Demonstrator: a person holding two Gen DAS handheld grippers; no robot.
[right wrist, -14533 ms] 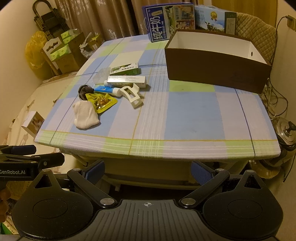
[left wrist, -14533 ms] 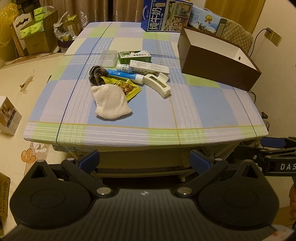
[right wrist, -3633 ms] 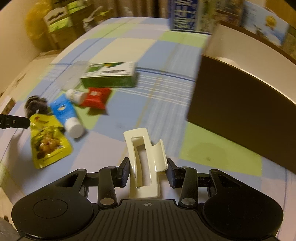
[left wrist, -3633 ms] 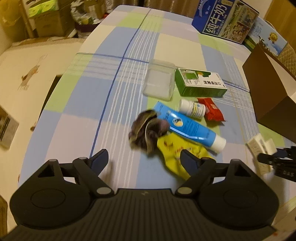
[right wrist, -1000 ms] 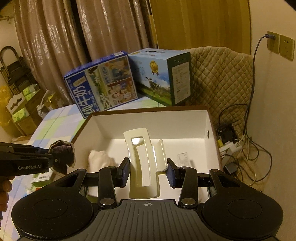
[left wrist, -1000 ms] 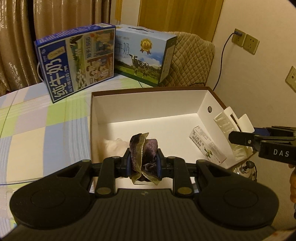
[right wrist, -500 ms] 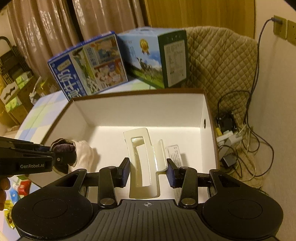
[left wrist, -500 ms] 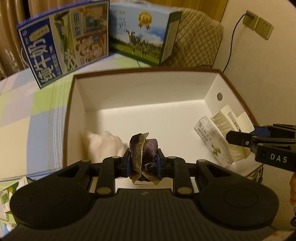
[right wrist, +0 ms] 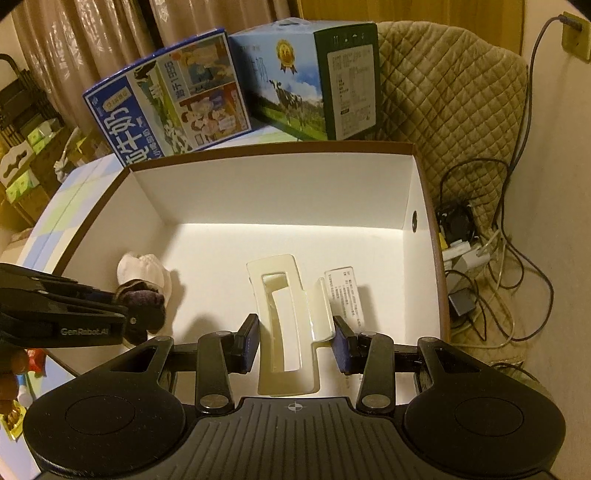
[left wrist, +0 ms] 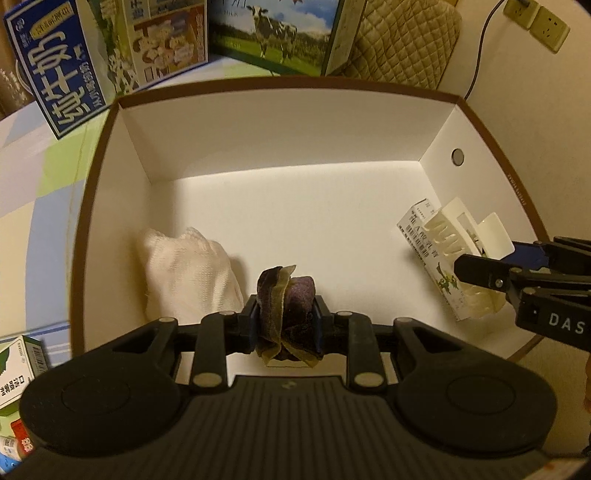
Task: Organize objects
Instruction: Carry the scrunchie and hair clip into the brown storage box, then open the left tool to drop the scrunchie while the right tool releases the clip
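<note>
Tabletop box point(left wrist: 258, 122) (white inside): cloth pouch point(left wrist: 184, 269), small carton point(right wrist: 345, 295).

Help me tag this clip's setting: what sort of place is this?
Most likely a home dining or living room: milk cartons behind the brown box on a checked tablecloth, a quilted chair, curtains and wall sockets.

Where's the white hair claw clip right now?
The hair claw clip is held between the right gripper fingers above the open box, beside the small white carton near its right wall.
</note>
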